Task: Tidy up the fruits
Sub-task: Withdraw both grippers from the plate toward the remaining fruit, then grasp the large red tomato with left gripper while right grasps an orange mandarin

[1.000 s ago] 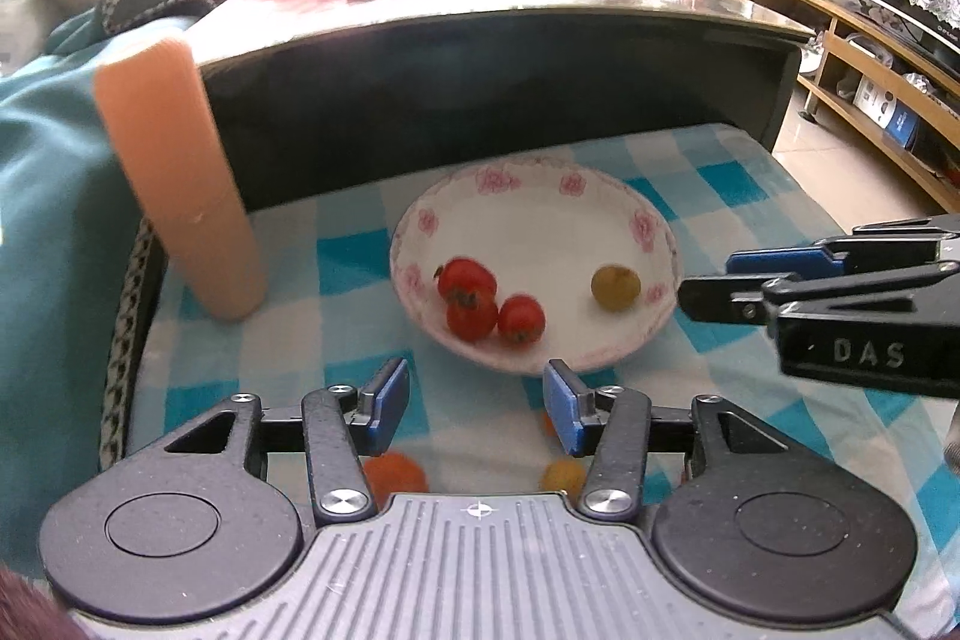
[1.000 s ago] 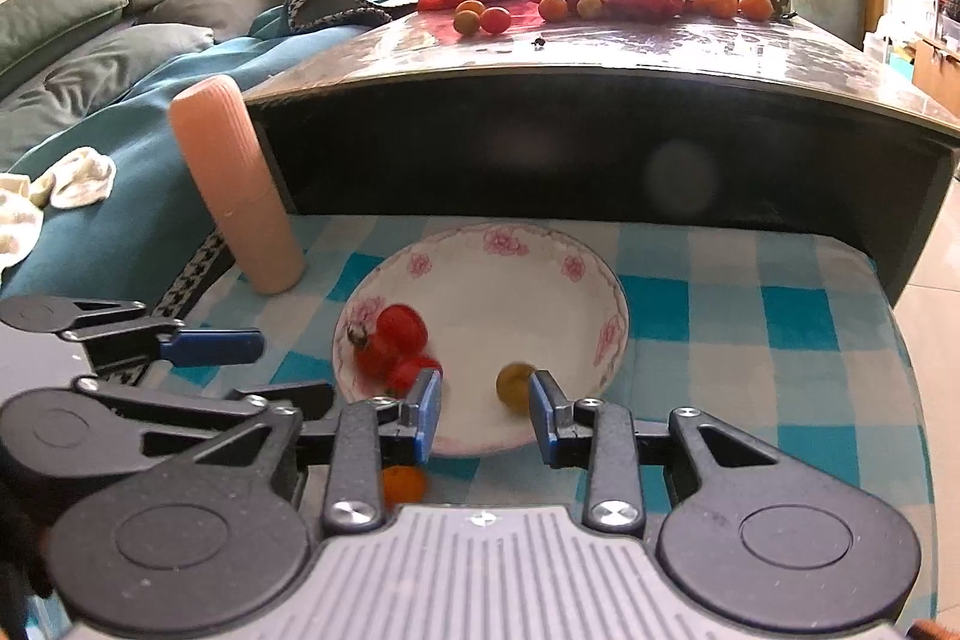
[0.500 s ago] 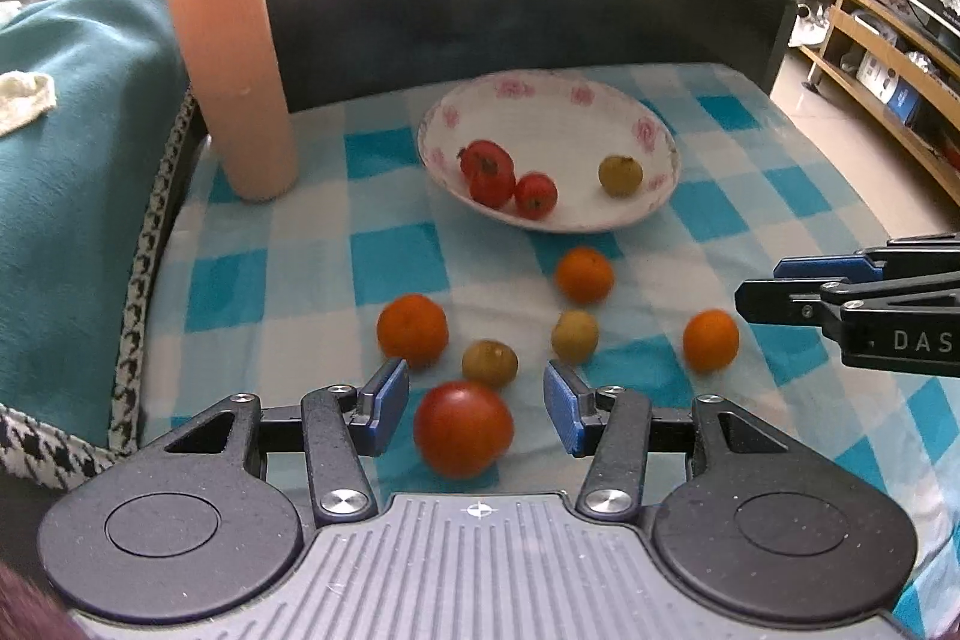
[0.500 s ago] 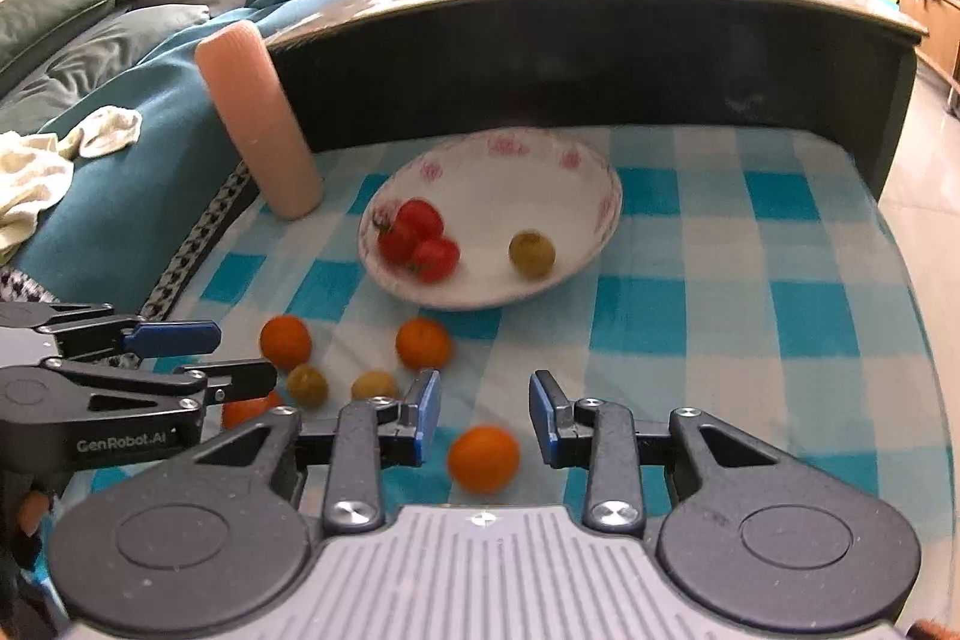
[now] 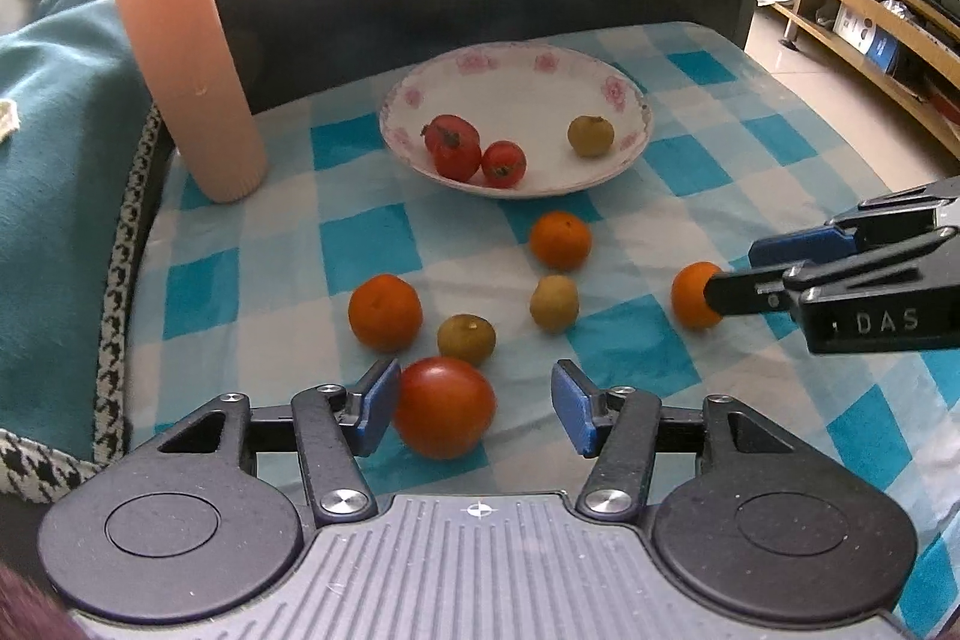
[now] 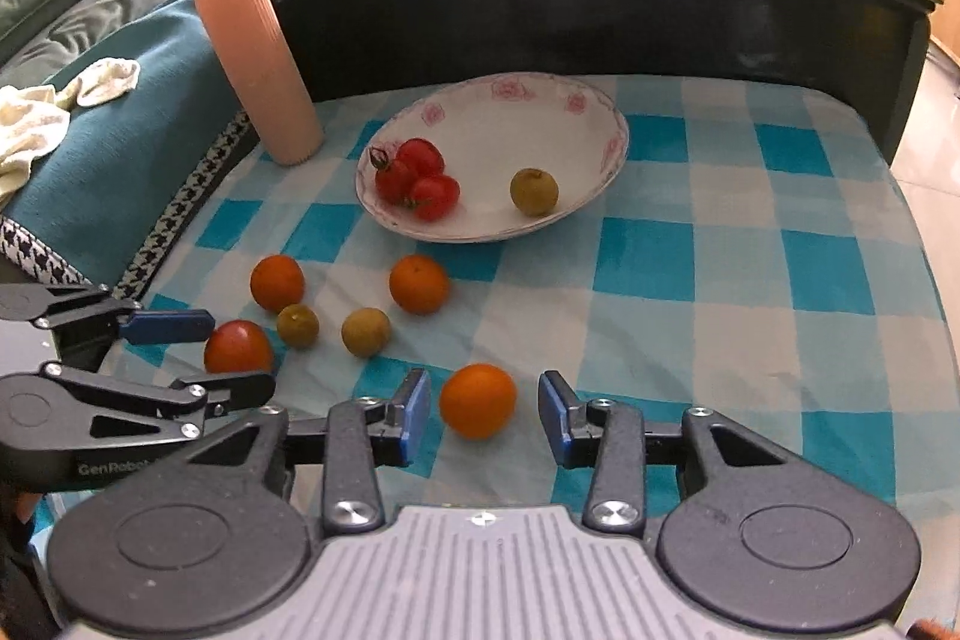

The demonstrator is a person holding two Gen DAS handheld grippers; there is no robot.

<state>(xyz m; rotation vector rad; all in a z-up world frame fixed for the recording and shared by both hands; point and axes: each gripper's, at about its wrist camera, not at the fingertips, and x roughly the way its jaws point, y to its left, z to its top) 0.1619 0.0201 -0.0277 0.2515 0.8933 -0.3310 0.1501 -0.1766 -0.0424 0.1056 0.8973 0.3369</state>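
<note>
On the blue-and-white checked cloth (image 5: 372, 244), just before my two tongs, lay the loose fruit I was gathering. The large red tomato (image 5: 444, 406) sat between the blue pads of my left gripper (image 5: 474, 409); its jaws were opening, the left pad close against the skin, the right pad well clear, so nothing was clamped. The round orange mandarin (image 6: 477, 400) sat between the pads of my right gripper (image 6: 485, 409), whose jaws were also opening, with a gap on both sides.

I judged the step in hand to be a double pick-up: both tools were lined up on a fruit each, neither yet seized. The next move called for centring each fruit, closing gently, since the tomato looked soft, then lifting and carrying both to the white shallow bowl with pink flowers (image 5: 624, 100), which stood farther back and already held three small red tomatoes (image 5: 474, 154) and one yellow-green fruit (image 5: 591, 135).

Two more mandarins (image 5: 384, 309) and two small yellow-green fruits (image 5: 553, 303) remained between tools and bowl. A tall ribbed peach-coloured cylinder (image 5: 186, 64) stood left of the bowl.
</note>
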